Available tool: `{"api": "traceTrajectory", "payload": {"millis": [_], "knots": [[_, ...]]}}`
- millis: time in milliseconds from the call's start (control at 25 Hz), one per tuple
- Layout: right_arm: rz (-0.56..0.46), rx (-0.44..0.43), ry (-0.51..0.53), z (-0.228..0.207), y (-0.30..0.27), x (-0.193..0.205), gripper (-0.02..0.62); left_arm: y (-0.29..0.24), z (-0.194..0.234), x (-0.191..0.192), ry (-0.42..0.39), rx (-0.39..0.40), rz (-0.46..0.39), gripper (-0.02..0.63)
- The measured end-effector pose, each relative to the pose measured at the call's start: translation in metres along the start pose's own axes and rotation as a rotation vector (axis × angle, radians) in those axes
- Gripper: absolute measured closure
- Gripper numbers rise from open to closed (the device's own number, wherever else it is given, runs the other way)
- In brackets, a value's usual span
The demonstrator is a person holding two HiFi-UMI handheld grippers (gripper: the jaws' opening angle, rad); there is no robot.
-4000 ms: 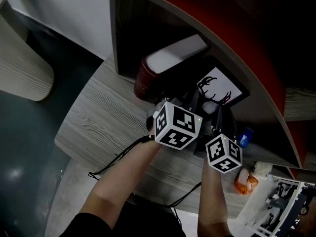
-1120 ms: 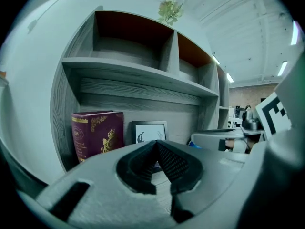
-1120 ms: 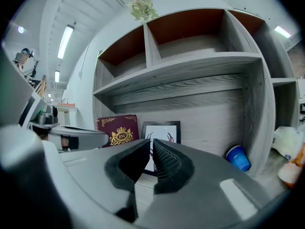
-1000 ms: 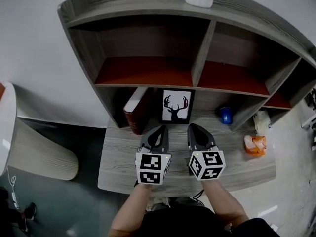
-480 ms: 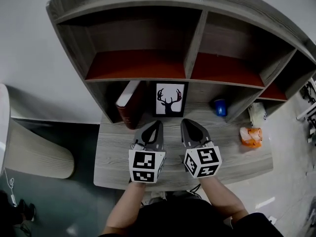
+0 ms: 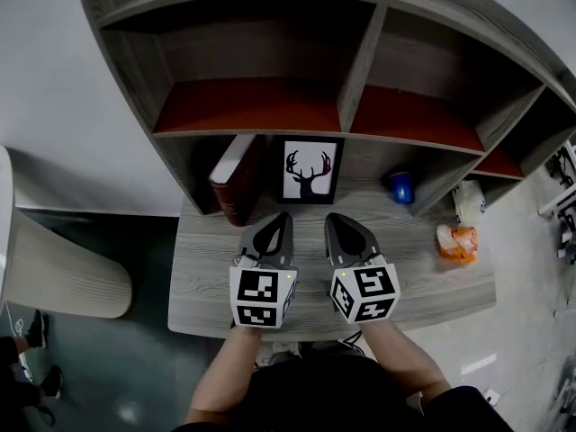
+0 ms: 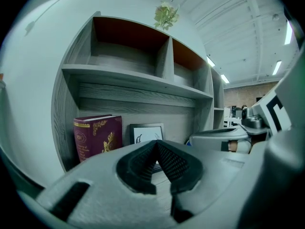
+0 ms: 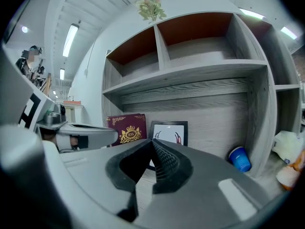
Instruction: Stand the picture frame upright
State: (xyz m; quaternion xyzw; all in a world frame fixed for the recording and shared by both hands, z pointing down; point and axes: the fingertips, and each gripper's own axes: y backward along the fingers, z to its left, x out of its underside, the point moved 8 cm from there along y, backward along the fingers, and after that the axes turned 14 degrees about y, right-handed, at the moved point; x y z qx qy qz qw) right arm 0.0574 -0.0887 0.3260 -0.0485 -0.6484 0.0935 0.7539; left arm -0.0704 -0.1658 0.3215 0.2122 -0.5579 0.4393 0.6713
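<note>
The black picture frame [image 6: 307,171] with a deer-antler print stands upright against the back of the lowest shelf bay. It also shows in the left gripper view [image 7: 146,133] and the right gripper view [image 8: 169,130]. My left gripper [image 6: 281,219] is shut and empty, held over the desk a short way in front of the frame. My right gripper [image 6: 335,219] hangs beside it, also shut and empty. In the gripper views the left gripper [image 7: 157,144] and the right gripper [image 8: 153,142] have their pads pressed together, and neither gripper touches the frame.
A dark red book [image 6: 237,184] stands left of the frame. A blue cup [image 6: 401,187] sits at the right of the same bay. An orange-and-white bag [image 6: 455,240] lies on the desk [image 6: 202,268] at the right. The grey shelf unit [image 6: 360,61] rises behind.
Both grippers have drawn back a little from the shelf toward me, staying side by side. The picture frame stays upright. Four seconds ago both grippers were close at the frame.
</note>
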Motion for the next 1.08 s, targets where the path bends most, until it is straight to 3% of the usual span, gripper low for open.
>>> {"api": "traceTrajectory", "payload": {"millis": [1080], "knots": [[0.038, -0.02, 0.008, 0.0004, -0.0035, 0.0068, 0.595, -0.0029, 0.0026, 0.0104, 0.028, -0.011, 0.039, 0.61]]}}
